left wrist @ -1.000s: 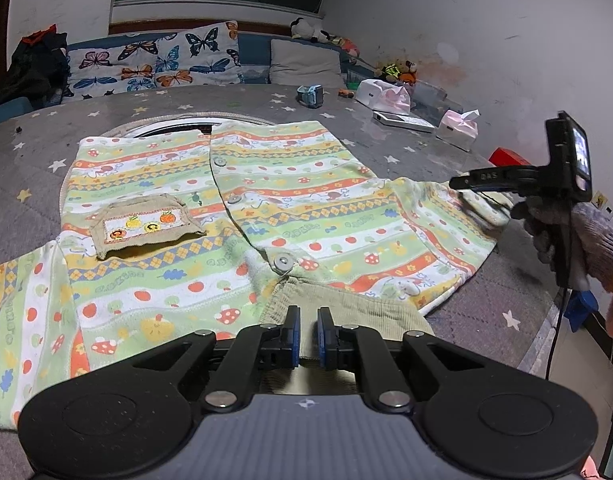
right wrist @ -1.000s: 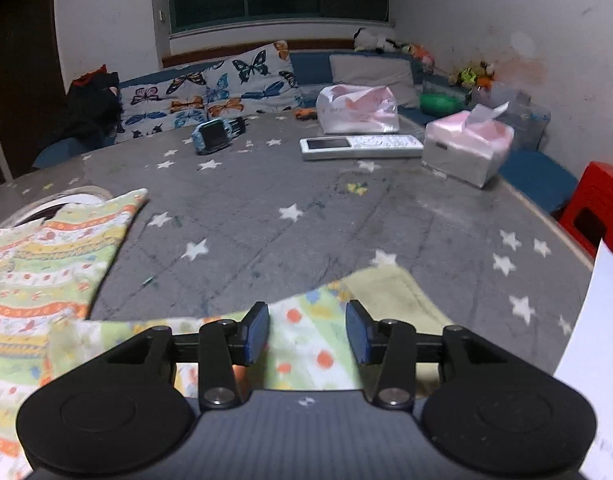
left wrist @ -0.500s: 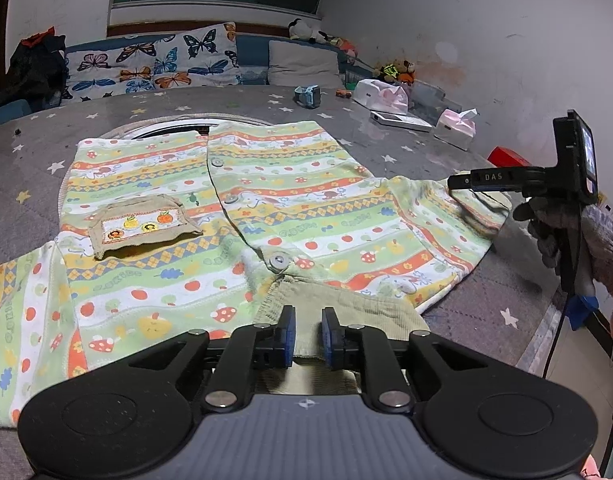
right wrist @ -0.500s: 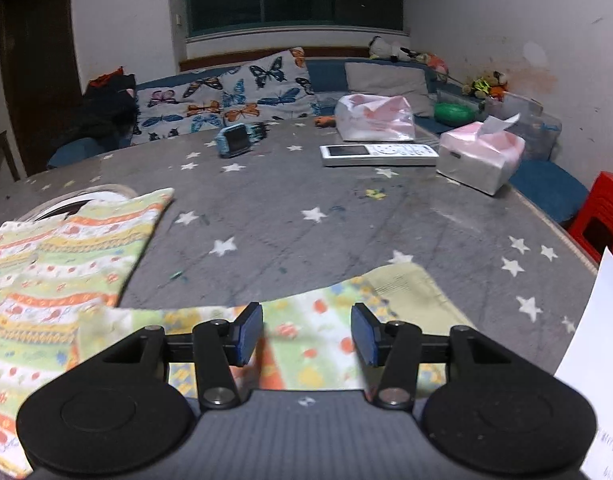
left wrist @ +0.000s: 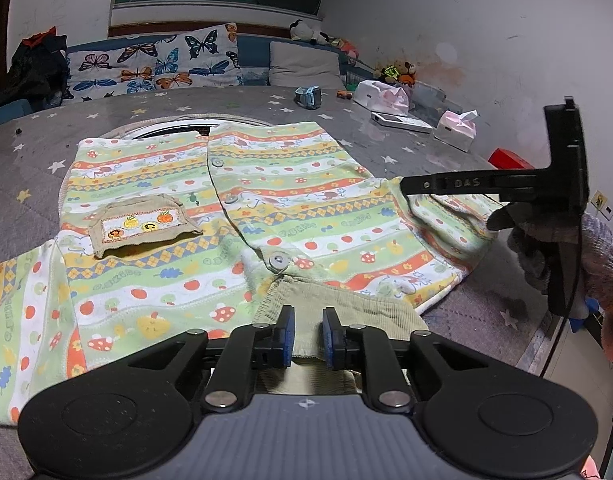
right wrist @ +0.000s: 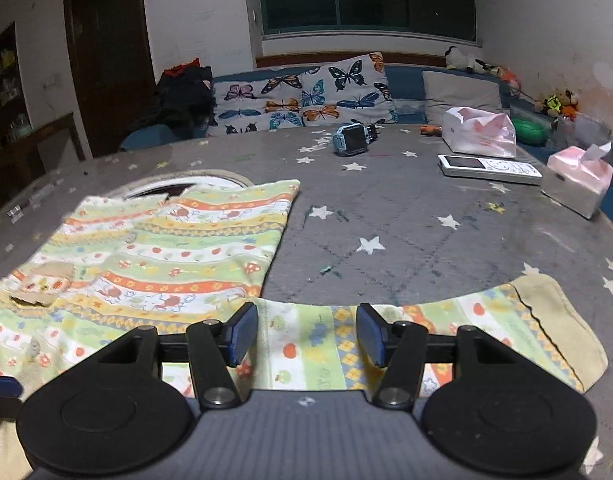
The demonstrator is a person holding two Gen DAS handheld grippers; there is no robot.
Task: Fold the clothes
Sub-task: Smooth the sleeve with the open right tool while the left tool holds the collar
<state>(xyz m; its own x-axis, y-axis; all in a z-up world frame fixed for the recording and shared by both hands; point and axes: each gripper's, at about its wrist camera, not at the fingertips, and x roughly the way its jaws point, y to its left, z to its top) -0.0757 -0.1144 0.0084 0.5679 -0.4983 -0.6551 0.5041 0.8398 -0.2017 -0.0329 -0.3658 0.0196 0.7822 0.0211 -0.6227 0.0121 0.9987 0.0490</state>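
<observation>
The patterned cardigan (left wrist: 290,216) lies flat, front up, on the starry grey table (right wrist: 426,224). Its sleeve (right wrist: 446,332) runs sideways away from the body, cuff farthest out. The right gripper (right wrist: 306,336) hangs over the sleeve's middle, jaws opening and clear of the cloth. The left gripper (left wrist: 306,334) sits at the ribbed collar (left wrist: 346,308), its jaws narrowly parted around it, not clamped.

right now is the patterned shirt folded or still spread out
Mostly spread: the shirt lies flat on the table, front closed with its buttons showing, right sleeve stretched sideways, unfolded.
</observation>
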